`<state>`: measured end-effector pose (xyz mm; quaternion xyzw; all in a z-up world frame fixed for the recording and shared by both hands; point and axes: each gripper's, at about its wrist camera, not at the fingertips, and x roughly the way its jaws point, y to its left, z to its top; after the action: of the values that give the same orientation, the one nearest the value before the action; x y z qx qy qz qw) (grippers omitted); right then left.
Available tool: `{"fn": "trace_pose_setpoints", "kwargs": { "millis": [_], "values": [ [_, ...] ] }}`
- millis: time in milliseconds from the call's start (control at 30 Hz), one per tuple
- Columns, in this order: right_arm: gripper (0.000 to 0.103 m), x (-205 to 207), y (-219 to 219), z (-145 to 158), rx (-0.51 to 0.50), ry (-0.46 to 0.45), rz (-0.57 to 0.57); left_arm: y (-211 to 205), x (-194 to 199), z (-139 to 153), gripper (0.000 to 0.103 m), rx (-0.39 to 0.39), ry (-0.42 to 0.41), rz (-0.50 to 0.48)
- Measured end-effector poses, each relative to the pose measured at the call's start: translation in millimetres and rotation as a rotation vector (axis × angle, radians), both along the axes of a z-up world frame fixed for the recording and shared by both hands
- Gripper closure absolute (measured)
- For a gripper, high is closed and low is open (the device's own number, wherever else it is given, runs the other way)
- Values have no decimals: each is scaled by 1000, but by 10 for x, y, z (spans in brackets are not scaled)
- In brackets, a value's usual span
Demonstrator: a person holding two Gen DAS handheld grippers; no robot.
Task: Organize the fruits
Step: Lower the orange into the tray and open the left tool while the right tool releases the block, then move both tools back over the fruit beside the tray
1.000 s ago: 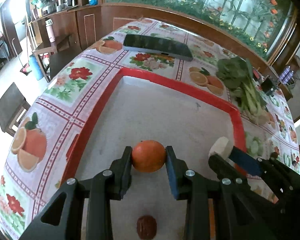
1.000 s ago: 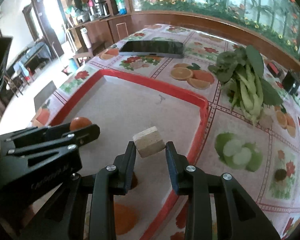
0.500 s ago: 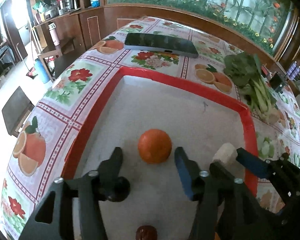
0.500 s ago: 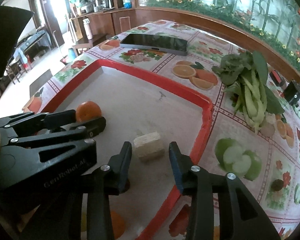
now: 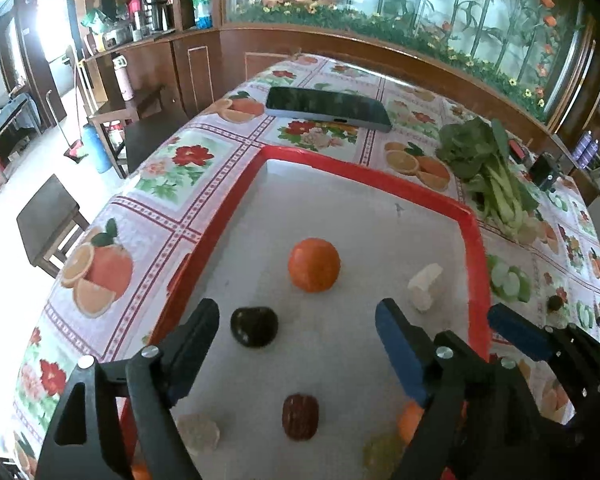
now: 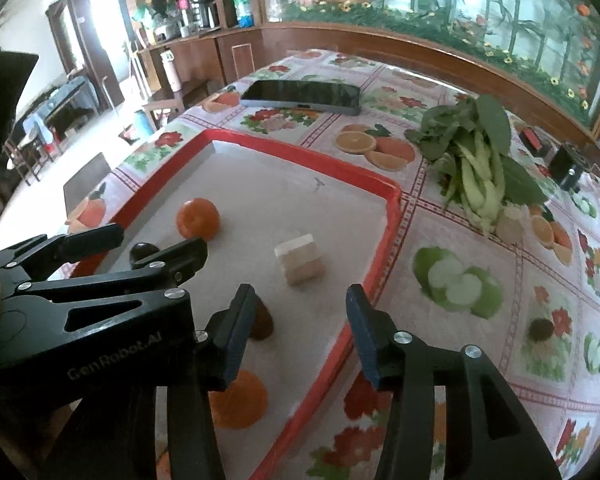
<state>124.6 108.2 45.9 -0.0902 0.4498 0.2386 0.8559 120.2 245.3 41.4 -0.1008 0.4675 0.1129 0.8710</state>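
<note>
On the red tray (image 5: 474,240), a round orange (image 5: 314,265) sits free, both grippers' jaws opening

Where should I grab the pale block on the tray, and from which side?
Grip the pale block across its two flat side faces, coming down from above with the right gripper, whose opening jaws already straddle its line. It sits flat on the tray, clear of the orange and the red rim, so both fingers should have room.

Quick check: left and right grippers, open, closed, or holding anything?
Left gripper: opening, empty; orange lies free.
Right gripper: opening, empty; pale block lies free.
</note>
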Motion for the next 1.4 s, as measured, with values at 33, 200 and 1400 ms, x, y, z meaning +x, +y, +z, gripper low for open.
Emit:
{"fn": "trace_pose_setpoints", "kwargs": {
  "millis": [33, 200, 1400],
  "values": [
    [54, -31, -22, 20, 4, -2, -7, -12, -25, 18, 19, 7, -5, 0],
    [51, -200, -180, 84, 39, 15, -44, -89, -200, 91, 17, 22, -18, -8],
    [46, -376, -2413, -7, 141, 19, -284, -1729, -1365, -30, 16, -41, 65, -204]
  ]
}}
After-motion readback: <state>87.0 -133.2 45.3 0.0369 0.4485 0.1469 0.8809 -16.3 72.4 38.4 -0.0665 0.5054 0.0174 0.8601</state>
